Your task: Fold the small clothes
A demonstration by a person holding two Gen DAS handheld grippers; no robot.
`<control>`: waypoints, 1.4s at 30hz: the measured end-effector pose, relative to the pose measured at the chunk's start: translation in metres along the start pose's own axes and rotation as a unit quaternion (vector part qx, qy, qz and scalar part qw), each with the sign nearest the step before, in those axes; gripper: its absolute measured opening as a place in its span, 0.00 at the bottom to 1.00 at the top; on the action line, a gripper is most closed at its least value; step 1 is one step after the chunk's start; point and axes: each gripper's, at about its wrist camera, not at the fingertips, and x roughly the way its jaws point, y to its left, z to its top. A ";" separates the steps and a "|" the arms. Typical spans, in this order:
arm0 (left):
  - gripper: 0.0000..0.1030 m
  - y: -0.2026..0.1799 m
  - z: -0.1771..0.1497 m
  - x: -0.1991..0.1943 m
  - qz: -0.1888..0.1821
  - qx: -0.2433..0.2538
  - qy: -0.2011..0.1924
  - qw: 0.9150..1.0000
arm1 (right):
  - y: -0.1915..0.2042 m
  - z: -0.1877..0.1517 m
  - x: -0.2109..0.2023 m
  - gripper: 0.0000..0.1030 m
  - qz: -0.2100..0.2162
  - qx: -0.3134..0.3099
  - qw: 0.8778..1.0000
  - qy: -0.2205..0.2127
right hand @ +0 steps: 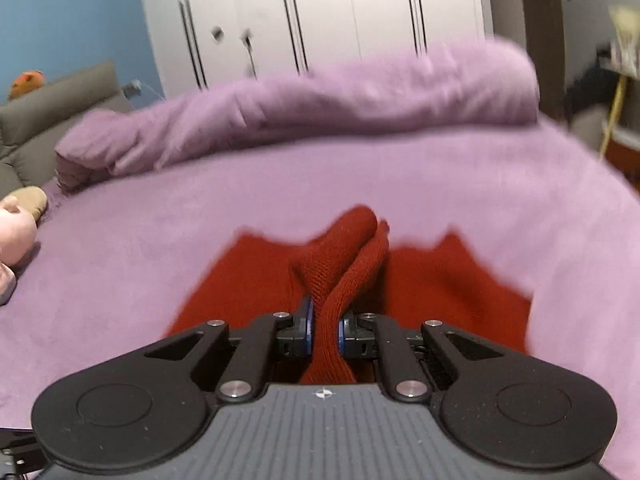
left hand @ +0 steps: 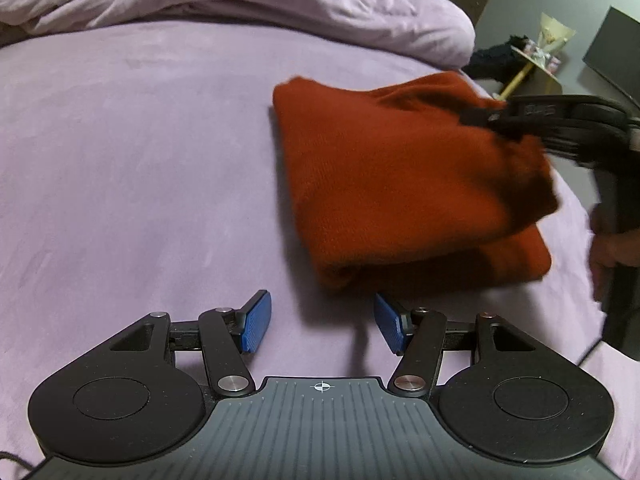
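Rust-red knit garment (left hand: 400, 184), part-folded on the lilac bed (left hand: 120, 160), right of centre in the left wrist view. Nearest, at bottom centre: left claw (left hand: 322, 322), blue pads (left hand: 256, 322) roughly half apart, holding nothing, just short of the garment's near folded edge, which lies ahead and slightly right. Farther, upper right: right claw (left hand: 476, 116), pinched tight on a raised fold of the knit, lifted off the pile. Long axis running away toward upper left. Judged nearer the free near edge: left claw. Beyond, a bunched duvet (left hand: 240, 4).

Right wrist view: right claw (right hand: 325, 330) clamped on the red fold (right hand: 340, 264).
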 end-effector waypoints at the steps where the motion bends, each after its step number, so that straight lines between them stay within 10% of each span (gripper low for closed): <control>1: 0.61 -0.003 0.004 0.003 0.005 -0.006 -0.002 1.000 | -0.003 0.003 -0.004 0.09 -0.011 -0.010 1.000 -0.010; 10: 0.61 -0.015 0.004 0.016 0.006 -0.003 0.000 1.000 | -0.062 -0.017 0.013 0.10 -0.124 -0.004 0.992 0.025; 14: 0.61 -0.016 0.005 0.017 0.014 -0.010 0.002 1.000 | -0.093 -0.027 0.003 0.15 -0.095 0.079 0.992 0.037; 19: 0.61 -0.021 0.006 0.004 -0.003 0.002 -0.003 1.000 | -0.128 -0.056 -0.051 0.54 -0.053 0.204 0.978 0.003; 26: 0.61 -0.056 0.007 0.014 0.002 0.051 0.005 0.999 | -0.146 -0.100 -0.039 0.53 0.071 0.350 0.933 0.038; 28: 0.60 -0.063 0.011 0.023 0.024 0.060 0.009 0.998 | -0.140 -0.097 -0.029 0.26 0.060 0.355 0.932 0.044; 30: 0.59 -0.063 0.016 0.026 0.034 0.054 -0.002 0.998 | -0.133 -0.092 -0.024 0.20 0.064 0.368 0.927 0.043; 32: 0.60 -0.057 0.020 0.022 0.043 0.035 -0.016 0.998 | -0.137 -0.097 -0.028 0.19 0.139 0.420 0.897 0.017; 34: 0.62 -0.045 0.022 0.018 0.045 0.007 -0.025 0.999 | -0.150 -0.112 -0.024 0.19 0.233 0.500 0.834 -0.009; 35: 0.64 -0.039 0.022 0.016 0.049 -0.006 -0.027 0.998 | -0.153 -0.115 -0.021 0.19 0.235 0.507 0.829 -0.008; 38: 0.70 -0.020 0.021 0.017 0.037 -0.029 -0.009 0.999 | -0.151 -0.108 -0.020 0.19 0.112 0.413 0.903 0.043; 42: 0.70 -0.012 0.019 0.017 0.015 -0.034 0.021 0.999 | -0.149 -0.110 -0.014 0.18 0.078 0.364 0.925 0.081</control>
